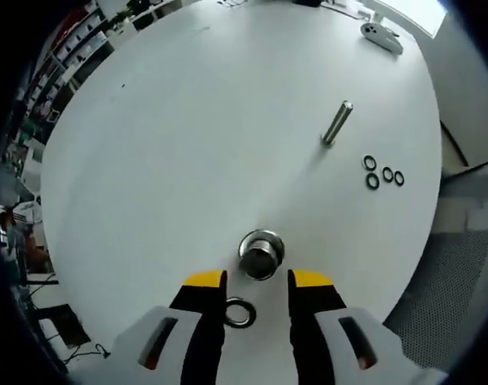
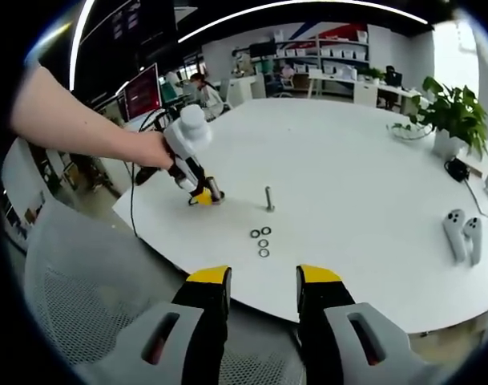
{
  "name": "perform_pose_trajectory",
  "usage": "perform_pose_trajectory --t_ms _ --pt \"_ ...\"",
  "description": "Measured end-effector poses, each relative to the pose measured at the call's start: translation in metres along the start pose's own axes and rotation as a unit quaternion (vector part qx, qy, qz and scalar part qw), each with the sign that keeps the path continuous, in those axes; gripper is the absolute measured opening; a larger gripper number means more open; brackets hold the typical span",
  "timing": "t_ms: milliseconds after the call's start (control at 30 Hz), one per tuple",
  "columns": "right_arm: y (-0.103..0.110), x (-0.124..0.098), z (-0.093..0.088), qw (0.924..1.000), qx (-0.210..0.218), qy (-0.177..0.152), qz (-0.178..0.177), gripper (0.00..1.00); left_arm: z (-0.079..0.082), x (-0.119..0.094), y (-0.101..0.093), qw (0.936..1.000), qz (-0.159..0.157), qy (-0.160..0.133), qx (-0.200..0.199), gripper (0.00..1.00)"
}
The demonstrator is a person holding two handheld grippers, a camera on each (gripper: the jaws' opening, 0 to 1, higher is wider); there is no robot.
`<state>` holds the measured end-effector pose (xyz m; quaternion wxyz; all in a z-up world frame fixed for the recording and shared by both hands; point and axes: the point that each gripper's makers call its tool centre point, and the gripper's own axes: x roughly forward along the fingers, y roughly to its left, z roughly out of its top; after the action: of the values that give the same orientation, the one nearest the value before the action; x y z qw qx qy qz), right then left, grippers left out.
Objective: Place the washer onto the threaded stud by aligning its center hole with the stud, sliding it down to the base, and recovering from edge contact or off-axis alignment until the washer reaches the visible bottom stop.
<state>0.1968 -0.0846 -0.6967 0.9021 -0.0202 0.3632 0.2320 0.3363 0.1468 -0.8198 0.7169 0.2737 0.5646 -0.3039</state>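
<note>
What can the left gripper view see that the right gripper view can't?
The left gripper view has a shiny metal cup just ahead of the open left gripper, and a single ring lying between its jaws. The right gripper view has a person's hand holding the left gripper over the table, a potted plant, and shelves at the back of the room. Both see the white round table, the upright metal stud, and a little group of black rings beside it. The open right gripper hangs off the table edge.

Both grippers: black fingers, yellow tips, white housings w/ red slots.
</note>
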Motion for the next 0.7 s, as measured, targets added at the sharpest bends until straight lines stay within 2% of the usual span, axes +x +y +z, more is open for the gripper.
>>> perform_pose_trajectory --t_ms 100,200,333,500,600,700 --pt "0.002 0.0 0.001 1.0 -0.002 -0.002 0.004 0.35 -0.014 0.0 0.009 0.9997 0.012 0.003 -0.023 0.36" --pt "0.003 0.0 0.001 1.0 -0.005 -0.003 0.008 0.35 -0.024 0.001 0.01 0.998 0.006 0.0 -0.063 0.37" --pt "0.005 0.0 0.001 0.9999 -0.009 -0.001 0.012 0.35 -0.038 0.003 0.015 0.998 0.017 0.009 -0.06 0.39" --pt "0.006 0.0 0.001 0.9998 -0.011 -0.001 0.014 0.34 -0.048 0.005 0.025 0.996 0.025 0.019 -0.084 0.39" --pt "0.006 0.001 0.001 0.9998 -0.013 -0.001 0.015 0.34 -0.052 0.008 0.022 0.9956 0.027 0.027 -0.086 0.39" --pt "0.006 0.001 0.0 0.9998 -0.013 0.0 0.015 0.34 -0.047 0.007 0.022 0.9947 0.022 0.018 -0.099 0.37"
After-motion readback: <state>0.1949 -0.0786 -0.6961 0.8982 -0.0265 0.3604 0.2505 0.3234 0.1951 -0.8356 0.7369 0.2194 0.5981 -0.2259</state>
